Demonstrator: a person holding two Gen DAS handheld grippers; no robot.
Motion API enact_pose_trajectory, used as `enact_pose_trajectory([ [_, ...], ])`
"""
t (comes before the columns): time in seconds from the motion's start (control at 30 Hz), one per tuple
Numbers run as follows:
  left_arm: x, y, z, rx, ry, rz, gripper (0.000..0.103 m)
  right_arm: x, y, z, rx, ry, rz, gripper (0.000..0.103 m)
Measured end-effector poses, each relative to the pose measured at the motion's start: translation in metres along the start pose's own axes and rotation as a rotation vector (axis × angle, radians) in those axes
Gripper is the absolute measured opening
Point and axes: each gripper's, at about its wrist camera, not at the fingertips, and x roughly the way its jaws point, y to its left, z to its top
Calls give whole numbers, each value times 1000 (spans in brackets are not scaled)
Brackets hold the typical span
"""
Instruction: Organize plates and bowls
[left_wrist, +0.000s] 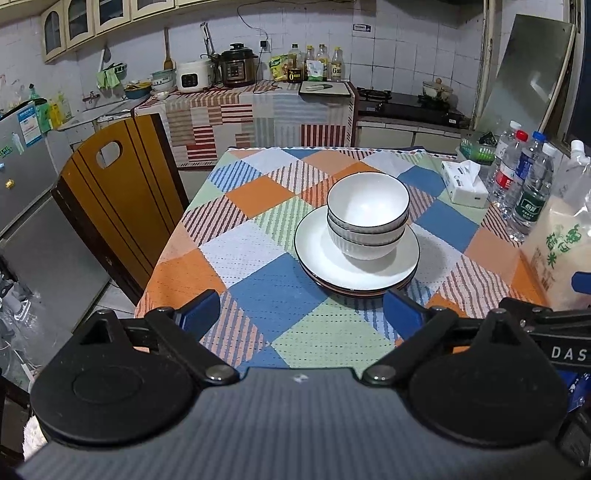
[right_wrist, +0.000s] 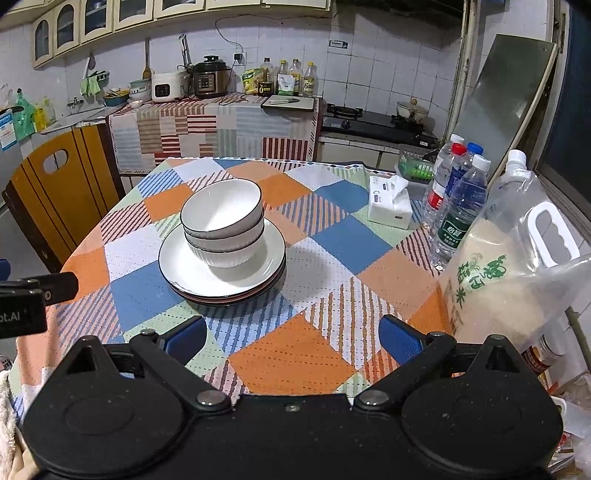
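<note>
Three white bowls with dark rims (left_wrist: 367, 218) (right_wrist: 223, 221) are nested on a stack of plates (left_wrist: 317, 254) (right_wrist: 184, 273), a white one on top and reddish-brown rims below. The stack stands mid-table on the chequered cloth. My left gripper (left_wrist: 301, 308) is open and empty, low over the cloth just in front of the plates. My right gripper (right_wrist: 293, 338) is open and empty, in front and to the right of the stack. The left gripper's body shows at the left edge of the right wrist view.
A tissue pack (left_wrist: 463, 182) (right_wrist: 389, 203), several water bottles (left_wrist: 524, 188) (right_wrist: 456, 206) and a rice bag (left_wrist: 554, 251) (right_wrist: 513, 266) stand along the table's right side. A wooden chair (left_wrist: 114, 195) (right_wrist: 55, 192) stands at the table's left. A kitchen counter lies behind.
</note>
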Motion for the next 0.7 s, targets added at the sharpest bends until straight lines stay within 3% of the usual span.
enact_pose_trajectory([
  [0.7,-1,-2,1,6,-7,44,100,4,1,-3,4,17,-6,101],
])
